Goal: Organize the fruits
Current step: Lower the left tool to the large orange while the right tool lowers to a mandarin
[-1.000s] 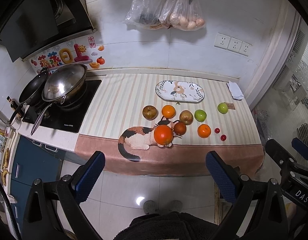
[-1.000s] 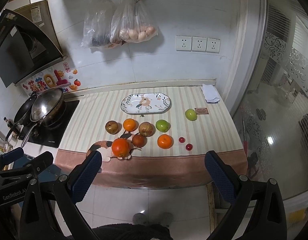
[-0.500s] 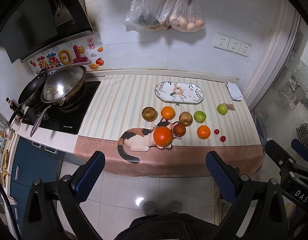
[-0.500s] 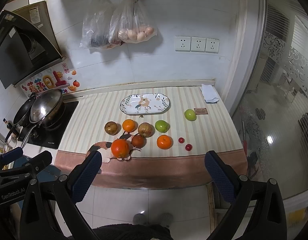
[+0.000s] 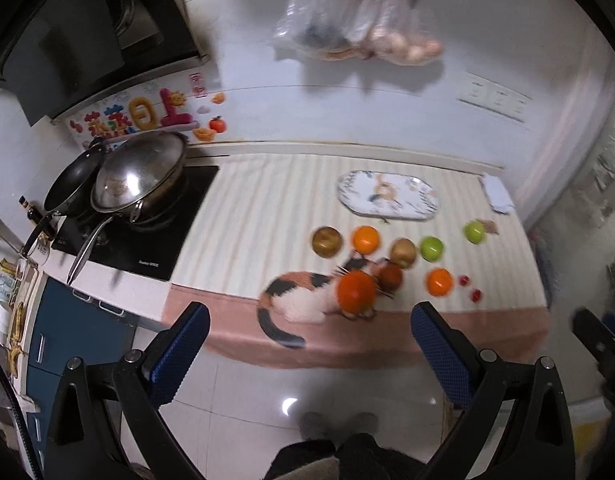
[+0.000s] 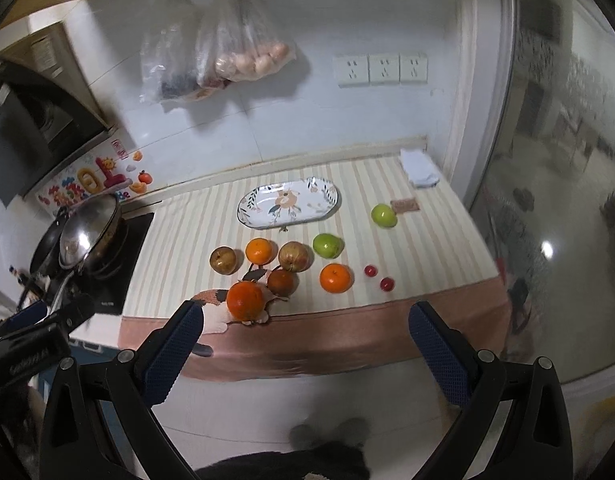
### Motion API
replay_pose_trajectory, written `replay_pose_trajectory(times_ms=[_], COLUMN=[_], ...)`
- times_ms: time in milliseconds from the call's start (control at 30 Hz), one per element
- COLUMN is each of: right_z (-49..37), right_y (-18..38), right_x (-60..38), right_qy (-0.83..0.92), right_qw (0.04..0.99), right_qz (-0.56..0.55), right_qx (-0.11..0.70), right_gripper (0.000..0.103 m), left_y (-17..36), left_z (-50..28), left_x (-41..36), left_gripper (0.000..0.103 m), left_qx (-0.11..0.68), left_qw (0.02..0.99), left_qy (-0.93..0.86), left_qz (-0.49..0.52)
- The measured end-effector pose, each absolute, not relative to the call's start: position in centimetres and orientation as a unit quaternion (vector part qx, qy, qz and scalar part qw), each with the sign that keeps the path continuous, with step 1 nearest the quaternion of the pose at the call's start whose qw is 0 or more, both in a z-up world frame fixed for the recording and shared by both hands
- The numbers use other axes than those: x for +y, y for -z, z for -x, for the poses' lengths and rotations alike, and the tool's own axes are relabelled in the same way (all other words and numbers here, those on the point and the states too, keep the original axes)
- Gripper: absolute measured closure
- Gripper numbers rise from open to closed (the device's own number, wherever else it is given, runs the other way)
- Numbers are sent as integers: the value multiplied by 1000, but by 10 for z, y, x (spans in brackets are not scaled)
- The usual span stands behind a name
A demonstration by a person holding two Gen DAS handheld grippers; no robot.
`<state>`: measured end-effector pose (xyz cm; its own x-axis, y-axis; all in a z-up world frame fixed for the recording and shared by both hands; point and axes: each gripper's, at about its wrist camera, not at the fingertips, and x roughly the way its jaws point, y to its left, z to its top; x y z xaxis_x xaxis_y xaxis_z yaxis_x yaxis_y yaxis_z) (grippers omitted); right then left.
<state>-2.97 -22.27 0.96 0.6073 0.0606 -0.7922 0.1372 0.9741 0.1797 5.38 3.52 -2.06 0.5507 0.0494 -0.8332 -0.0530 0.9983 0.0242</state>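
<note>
- The left gripper [image 5: 307, 344] hangs in the air off the near edge of the counter, its two blue-padded fingers spread wide with nothing between them.
- The right gripper [image 6: 305, 340] hangs likewise off the near edge, jaws wide apart and empty.
- The cream-and-tan striped cloth with a pink border [image 6: 427, 248] covers the counter, and all the fruit lies on it.
- The oval white ceramic plate with a floral pattern [image 6: 287, 202] sits at the far middle of the cloth, with no fruit on it.
- The large orange [image 6: 245, 301] lies nearest the front edge, on the printed calico cat [image 5: 303, 296].
- Just right of it sits a dark reddish-brown round fruit [image 6: 282, 282]; further right, a smaller orange [image 6: 336, 278].
- Behind these runs a row: a brown pear-like fruit [image 6: 222, 260] at the left, then a small orange [image 6: 260, 251], a tan-red apple [image 6: 294, 256] and a green apple [image 6: 327, 245].
- A second green apple [image 6: 384, 215] lies apart to the far right, beside a small brown card [image 6: 404, 205].
- Two small red cherry-like fruits [image 6: 370, 270] sit right of the smaller orange.
- A steel wok with a lid [image 5: 139, 176] stands on the black hob at the left.
</note>
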Motion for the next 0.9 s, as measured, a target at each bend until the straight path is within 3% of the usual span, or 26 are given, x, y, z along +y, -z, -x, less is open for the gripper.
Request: replay_pose_trajectory(times_ms=[200,600,900], right_z=[-16,-159,-220], right_y=[40,206,304], right_x=[-231,-267,-277], right_qy=[30,15,-29], right_qw=[867,792,730], right_qz=[-153,-145,-157], right_qx=[474,593,664], right_gripper=[0,0,11], left_y=[86,270,344], left_z=[-119,-221,-253], left_x=[51,-4,-24], left_gripper=[0,0,5], left_qx=[544,732,773], left_qw=[839,680,629], left_qy=[-26,39,24], left_qz=[-19,35,75])
